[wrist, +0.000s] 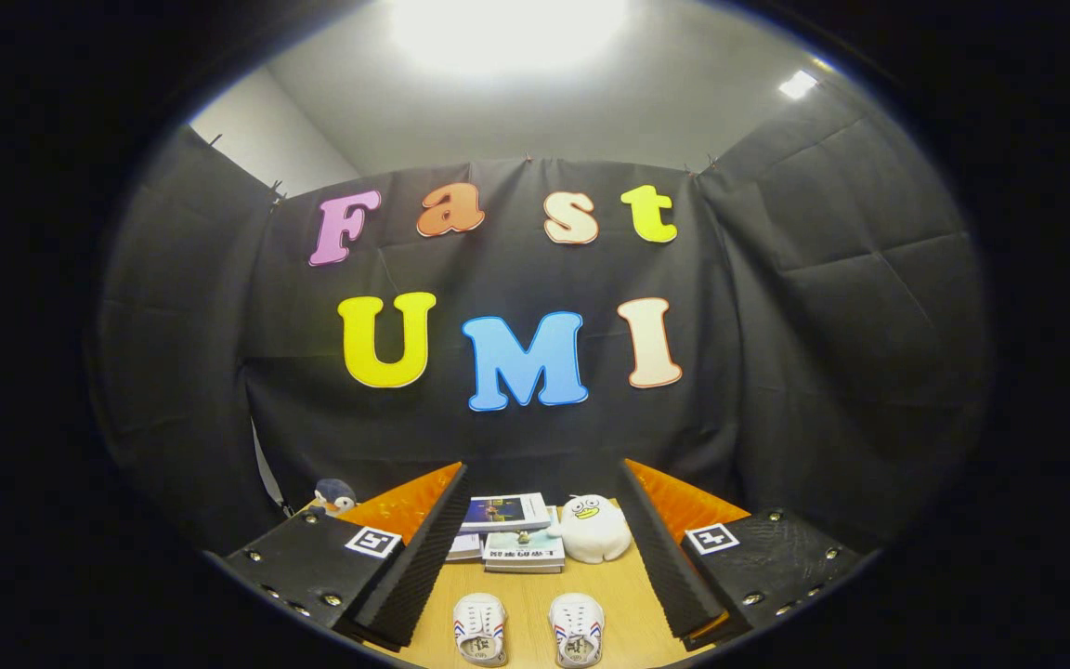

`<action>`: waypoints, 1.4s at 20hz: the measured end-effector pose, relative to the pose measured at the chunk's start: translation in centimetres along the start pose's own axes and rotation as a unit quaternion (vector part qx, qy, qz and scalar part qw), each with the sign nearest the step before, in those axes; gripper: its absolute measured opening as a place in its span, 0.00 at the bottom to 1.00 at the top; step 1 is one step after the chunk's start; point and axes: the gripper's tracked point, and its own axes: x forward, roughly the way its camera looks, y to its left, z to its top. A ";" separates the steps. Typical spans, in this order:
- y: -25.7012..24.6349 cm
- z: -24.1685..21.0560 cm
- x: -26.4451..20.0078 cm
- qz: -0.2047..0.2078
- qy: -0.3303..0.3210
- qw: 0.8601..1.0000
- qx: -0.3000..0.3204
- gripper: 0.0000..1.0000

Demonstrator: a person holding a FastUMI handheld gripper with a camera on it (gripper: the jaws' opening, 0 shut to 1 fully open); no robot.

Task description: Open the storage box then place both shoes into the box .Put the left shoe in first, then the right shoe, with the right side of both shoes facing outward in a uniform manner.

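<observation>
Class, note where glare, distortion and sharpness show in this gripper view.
Gripper view: a ceiling light blows out to white glare; fisheye bends the booth wall into curves; the two shoes and books on the table stay evenly lit and sharp, between the open gripper fingers.

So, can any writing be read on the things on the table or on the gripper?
No text here can be read.
Books: print on the covers, too small and blurred to read.
Markers on the gripper: black-and-white square patterns, no words.
Shoes: stripes, no legible text.
The gripper is open and holds nothing; the shoes lie between its fingers.
</observation>
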 end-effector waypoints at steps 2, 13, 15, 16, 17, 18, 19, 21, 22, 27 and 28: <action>0.2 0.0 -0.1 -0.001 -0.001 1.000 -0.004 0.96; 1.9 -0.8 0.2 0.016 0.005 1.000 -0.004 0.96; 2.2 -0.9 1.0 0.019 0.002 1.000 0.007 0.96; 2.6 -1.5 1.5 0.026 0.008 1.000 0.011 0.96; 3.2 -2.1 2.1 0.037 0.014 0.999 0.015 0.96; 3.8 -2.8 2.6 0.049 0.023 0.998 0.018 0.96; 4.2 -3.4 3.3 0.061 0.033 0.997 0.022 0.96; 5.2 -5.0 4.4 0.084 0.055 0.994 0.036 0.96; 5.8 -5.8 4.9 0.095 0.068 0.992 0.045 0.96; 9.9 -10.9 6.9 0.169 0.143 0.971 0.090 0.96; 10.7 -11.7 7.2 0.183 0.155 0.966 0.098 0.96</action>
